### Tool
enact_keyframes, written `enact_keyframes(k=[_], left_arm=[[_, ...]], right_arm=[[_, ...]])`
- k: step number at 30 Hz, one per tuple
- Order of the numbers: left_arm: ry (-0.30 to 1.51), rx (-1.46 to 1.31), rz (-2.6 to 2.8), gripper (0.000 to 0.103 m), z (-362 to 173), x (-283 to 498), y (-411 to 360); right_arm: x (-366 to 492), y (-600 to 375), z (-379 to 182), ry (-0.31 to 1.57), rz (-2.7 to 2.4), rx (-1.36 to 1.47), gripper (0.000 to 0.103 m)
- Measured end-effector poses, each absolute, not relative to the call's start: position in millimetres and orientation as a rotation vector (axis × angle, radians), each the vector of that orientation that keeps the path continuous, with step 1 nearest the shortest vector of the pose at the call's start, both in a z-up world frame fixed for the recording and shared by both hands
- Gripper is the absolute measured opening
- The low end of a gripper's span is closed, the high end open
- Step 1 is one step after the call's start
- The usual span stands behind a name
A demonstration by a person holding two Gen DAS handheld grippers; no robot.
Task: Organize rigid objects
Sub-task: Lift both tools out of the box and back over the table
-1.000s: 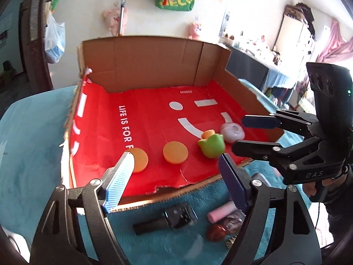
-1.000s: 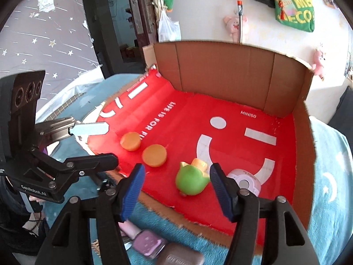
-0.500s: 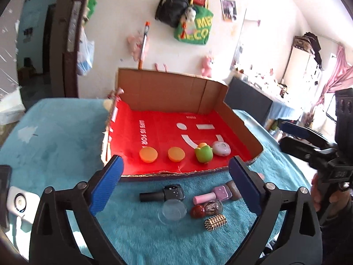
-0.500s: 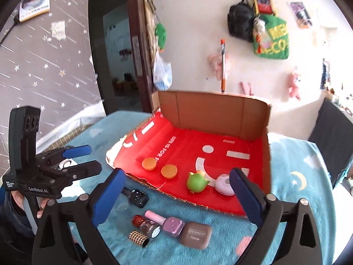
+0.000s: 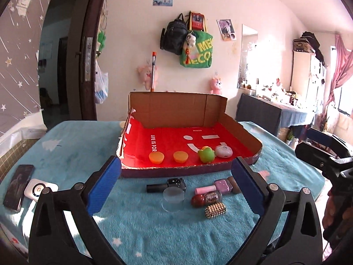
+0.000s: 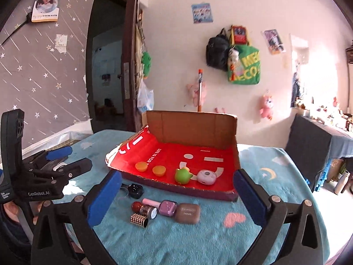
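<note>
Inside the box: along the near edge of the red floor of your cardboard box (image 5: pixel 176 108) sit four things in a row, apart from one another: an orange cap (image 5: pixel 156 157), a second orange cap (image 5: pixel 180 156), a green toy (image 5: pixel 206 154) and a pale pink round case (image 5: pixel 223 151).
Box: open-topped, tall back wall, low torn front lip, standing on the bench (image 5: pixel 154 231) under a teal plush cover.
In front of the box: a loose cluster lies on the cover: a black bottle (image 5: pixel 165 185) on its side, a clear round lid (image 5: pixel 173 198) just beside it, a pink-and-purple bottle (image 5: pixel 215 186), a red glittery bottle (image 5: pixel 206 197) and a gold studded cylinder (image 5: pixel 215 210).
Brown case: a brown case (image 6: pixel 187 213) touches the purple bottle; its label is too small to read fully.
Left tongs: your left tongs (image 5: pixel 176 185) are spread wide, having just been opening, with nothing between the blue pads; they hang short of the cluster.
Right tongs: your right tongs (image 6: pixel 176 196) are likewise spread wide after just opening, pinching nothing.
Bench edge, left: a dark phone (image 5: pixel 18 186) lies beside a small white device (image 5: pixel 39 188).
Far wall: a black backpack (image 5: pixel 174 34) and a green bag (image 5: pixel 198 53) hang there.
</note>
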State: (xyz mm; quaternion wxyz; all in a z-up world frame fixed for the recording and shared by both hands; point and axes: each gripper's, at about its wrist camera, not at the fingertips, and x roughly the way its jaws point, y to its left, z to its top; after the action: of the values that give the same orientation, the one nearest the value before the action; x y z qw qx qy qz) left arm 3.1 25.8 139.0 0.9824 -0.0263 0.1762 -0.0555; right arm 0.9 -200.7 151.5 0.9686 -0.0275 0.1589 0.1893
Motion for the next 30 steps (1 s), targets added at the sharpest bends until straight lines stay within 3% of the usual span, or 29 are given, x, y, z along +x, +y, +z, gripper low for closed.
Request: enact_keyframes(k=[18, 30], left_arm=[[0.424, -0.032, -0.073, 0.101, 58.3, 3.4, 8.6], [0.461, -0.064, -0.052, 0.101, 44.0, 14.8, 17.4]], right_arm=[[-6.1, -217.5, 49.0, 0.33, 0.182, 0.035, 0.103], [5.0, -215.2, 30.6, 0.355, 0.163, 0.029, 0.103]])
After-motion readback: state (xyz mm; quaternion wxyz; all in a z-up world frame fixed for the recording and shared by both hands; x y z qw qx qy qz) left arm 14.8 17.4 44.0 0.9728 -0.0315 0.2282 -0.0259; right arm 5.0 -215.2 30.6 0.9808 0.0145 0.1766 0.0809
